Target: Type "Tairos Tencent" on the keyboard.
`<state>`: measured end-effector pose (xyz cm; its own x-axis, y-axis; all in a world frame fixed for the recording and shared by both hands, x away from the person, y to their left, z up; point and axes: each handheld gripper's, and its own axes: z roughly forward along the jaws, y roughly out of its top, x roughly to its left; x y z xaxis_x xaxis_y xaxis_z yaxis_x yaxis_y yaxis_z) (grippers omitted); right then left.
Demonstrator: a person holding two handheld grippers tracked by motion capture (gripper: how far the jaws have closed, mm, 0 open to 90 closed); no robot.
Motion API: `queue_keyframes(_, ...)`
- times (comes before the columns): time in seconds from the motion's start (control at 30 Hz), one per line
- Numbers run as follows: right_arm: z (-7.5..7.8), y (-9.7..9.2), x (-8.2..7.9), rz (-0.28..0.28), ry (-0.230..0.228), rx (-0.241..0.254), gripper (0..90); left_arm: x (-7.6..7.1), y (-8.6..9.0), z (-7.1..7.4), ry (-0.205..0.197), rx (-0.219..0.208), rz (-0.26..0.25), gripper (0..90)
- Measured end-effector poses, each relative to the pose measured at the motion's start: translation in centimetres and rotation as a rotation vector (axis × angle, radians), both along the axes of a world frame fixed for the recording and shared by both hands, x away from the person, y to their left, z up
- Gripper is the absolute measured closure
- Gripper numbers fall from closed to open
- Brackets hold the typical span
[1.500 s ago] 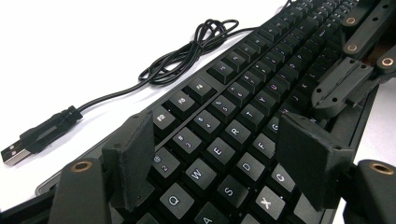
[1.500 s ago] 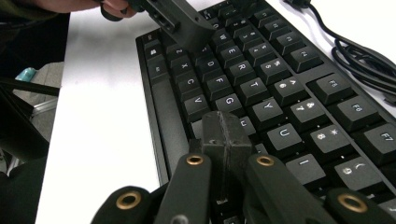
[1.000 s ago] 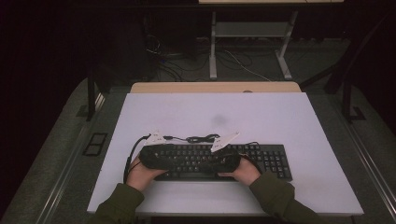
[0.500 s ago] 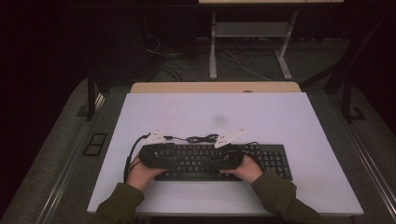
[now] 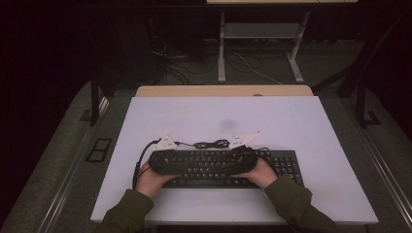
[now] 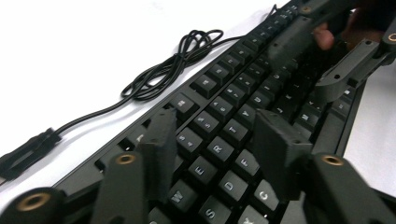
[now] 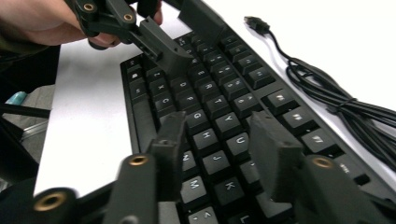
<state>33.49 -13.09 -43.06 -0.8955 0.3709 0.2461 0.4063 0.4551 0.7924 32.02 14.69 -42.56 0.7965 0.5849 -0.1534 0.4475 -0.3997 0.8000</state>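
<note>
Keyboard (image 5: 228, 167), black, near front edge of table (image 5: 311, 126); long axis runs left to right across the person. Left gripper (image 6: 212, 140) over the W-E-R-T keys, jaws apart, holding nothing. Right gripper (image 7: 217, 140) over the H-J-K keys, jaws likewise apart and empty. Each gripper hovers over its own half, pointing inward along the axis. Cable (image 5: 211, 144) lies coiled just behind.

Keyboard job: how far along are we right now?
Done: the keyboard lies flat on the table, its cable bundled behind it. In hand: the left gripper and right gripper hover open over the letter keys, holding nothing. Left: whatever pressing or gripping is planned; no key looks pushed down.
</note>
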Motion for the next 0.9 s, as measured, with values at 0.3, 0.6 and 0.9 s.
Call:
queue_keyframes(0.3, -0.1, -0.9, 0.7, -0.064, -0.021, 0.003, 33.5, 0.1, -1.1, 0.2, 0.009, -0.008, -0.024, 73.0)
queue_keyframes(0.6, -0.2, -1.4, 1.2, -0.103, -0.032, 0.004, 26.8, 0.3, -2.1, 0.1, 0.027, 0.004, -0.043, 88.8)
queue_keyframes(0.9, -0.3, -1.5, 1.3, -0.108, -0.034, -0.001, 24.1, 0.6, -2.9, -0.6, 0.043, 0.032, -0.049, 88.9)
